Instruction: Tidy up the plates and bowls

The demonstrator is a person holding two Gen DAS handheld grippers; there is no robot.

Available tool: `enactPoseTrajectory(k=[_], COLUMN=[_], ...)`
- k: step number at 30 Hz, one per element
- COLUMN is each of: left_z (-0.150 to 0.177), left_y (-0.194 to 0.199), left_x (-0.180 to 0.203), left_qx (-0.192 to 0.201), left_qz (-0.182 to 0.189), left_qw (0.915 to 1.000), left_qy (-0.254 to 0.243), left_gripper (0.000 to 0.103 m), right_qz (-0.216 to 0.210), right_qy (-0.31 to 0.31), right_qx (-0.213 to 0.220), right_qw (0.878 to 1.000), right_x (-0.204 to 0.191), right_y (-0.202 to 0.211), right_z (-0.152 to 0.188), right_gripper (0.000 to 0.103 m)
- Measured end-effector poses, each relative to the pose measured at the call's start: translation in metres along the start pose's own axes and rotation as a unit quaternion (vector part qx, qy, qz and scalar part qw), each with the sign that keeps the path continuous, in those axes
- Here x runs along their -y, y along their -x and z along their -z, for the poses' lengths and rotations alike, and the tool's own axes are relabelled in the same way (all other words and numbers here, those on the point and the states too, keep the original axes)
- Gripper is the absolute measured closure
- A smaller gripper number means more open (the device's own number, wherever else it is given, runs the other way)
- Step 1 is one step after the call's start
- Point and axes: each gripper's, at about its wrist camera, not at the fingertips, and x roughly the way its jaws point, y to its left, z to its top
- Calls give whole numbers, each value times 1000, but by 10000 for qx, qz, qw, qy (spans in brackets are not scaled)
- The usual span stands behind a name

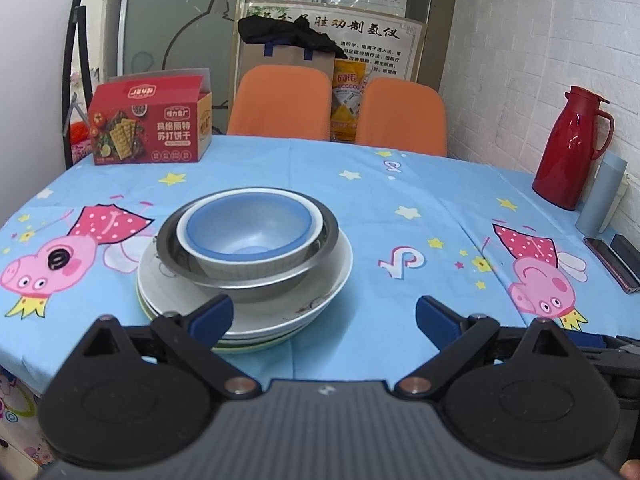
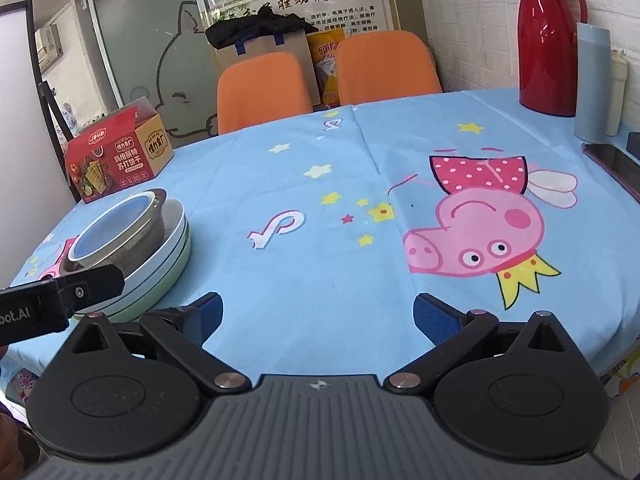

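Black-framed with blue pads, the left gripper (image 1: 322,318) hovers low over the near edge of the blue cartoon-print tablecloth (image 1: 400,216), jaws spread wide and holding nothing. Its left fingertip (image 1: 212,314) overlaps the near rim of the stack of shallow white and pale-green plates (image 1: 320,280) in the left wrist view; whether it touches cannot be told. On those plates sits a round steel bowl (image 1: 320,246), and nested inside it a white bowl with a blue interior (image 1: 244,224).

The right gripper (image 2: 318,312) is level beside it, also wide open and empty, aimed at bare cloth; the stack lies at its ten o'clock.

At the stack's eleven o'clock stands a red cracker box (image 1: 150,124). Two orange chair backs (image 1: 280,100) rise at twelve o'clock beyond the table edge. A red thermos jug (image 1: 570,144) and a pale-blue tumbler (image 1: 600,192) stand at two o'clock by the white brick wall.
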Motion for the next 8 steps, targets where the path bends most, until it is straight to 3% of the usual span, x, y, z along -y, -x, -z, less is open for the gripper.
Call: enactPoseTrajectory(k=[8], left_z=[5], left_y=[2], left_x=[1], left_qx=[241], left_qz=[46], left_qw=[9996], left_qy=[-162], left_gripper=[6], right_qz=[-38], right_qy=[-69], right_qx=[46], right_qw=[10000], right_x=[-3], right_y=[2], right_z=[5], right_gripper=[0])
